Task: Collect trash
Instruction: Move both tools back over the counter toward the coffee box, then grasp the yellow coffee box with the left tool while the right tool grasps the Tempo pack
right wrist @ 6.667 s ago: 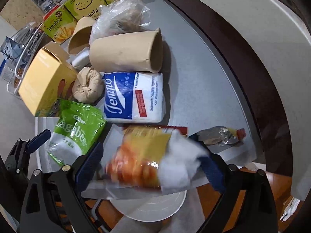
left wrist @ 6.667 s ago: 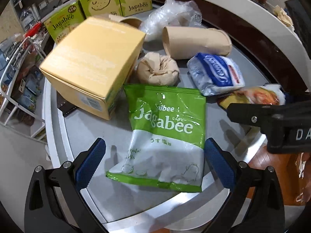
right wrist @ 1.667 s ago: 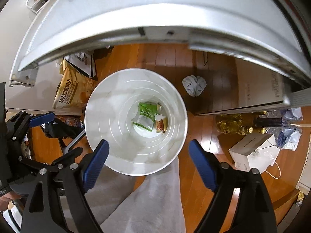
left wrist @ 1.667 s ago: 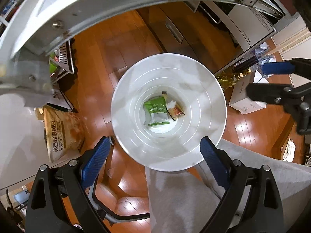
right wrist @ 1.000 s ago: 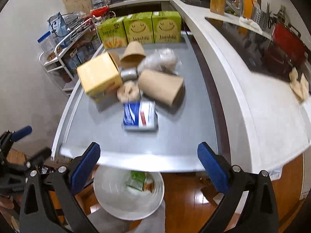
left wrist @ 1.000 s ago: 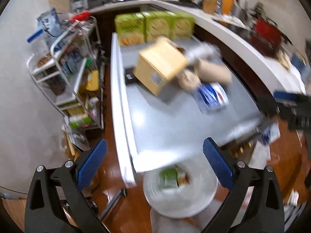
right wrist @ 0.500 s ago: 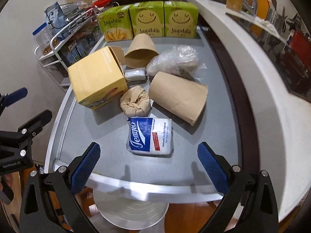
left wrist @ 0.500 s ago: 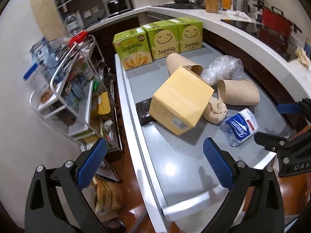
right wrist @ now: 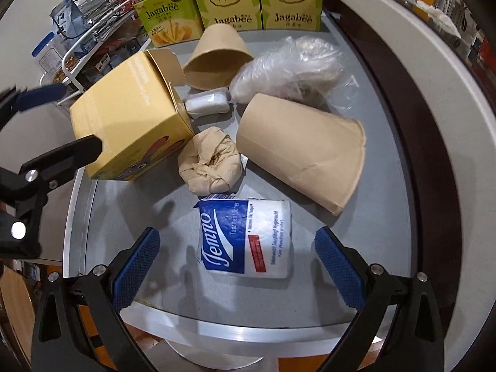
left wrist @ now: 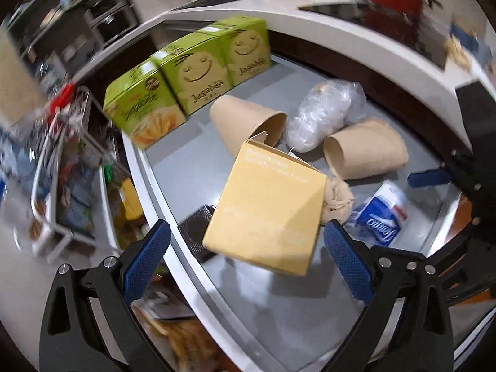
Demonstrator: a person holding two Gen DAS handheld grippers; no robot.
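Trash lies on a grey table [right wrist: 381, 161]. My right gripper [right wrist: 237, 266] is open and empty, just above a blue-and-white tissue pack [right wrist: 248, 241]. Beyond it lie a crumpled brown paper ball [right wrist: 210, 164], two tipped brown paper cups [right wrist: 300, 148] [right wrist: 217, 59], a crumpled clear plastic bag [right wrist: 291, 68], a small white wrapper [right wrist: 207, 104] and an open yellow carton [right wrist: 130, 127]. My left gripper [left wrist: 248, 254] is open and empty, close above the yellow carton [left wrist: 266, 214]; the tissue pack [left wrist: 378, 220] lies to its right.
Three green Jagabee boxes [right wrist: 229, 0] stand at the table's far edge. A wire rack [left wrist: 62, 167] with goods stands left of the table. A white counter [right wrist: 434, 124] curves along the right. The white bin's rim [right wrist: 192, 353] shows below the near table edge.
Both grippers have moved in lower and closer to the table: the left toward the yellow carton, the right toward the tissue pack. Earlier both hung open over the bin holding two snack bags.
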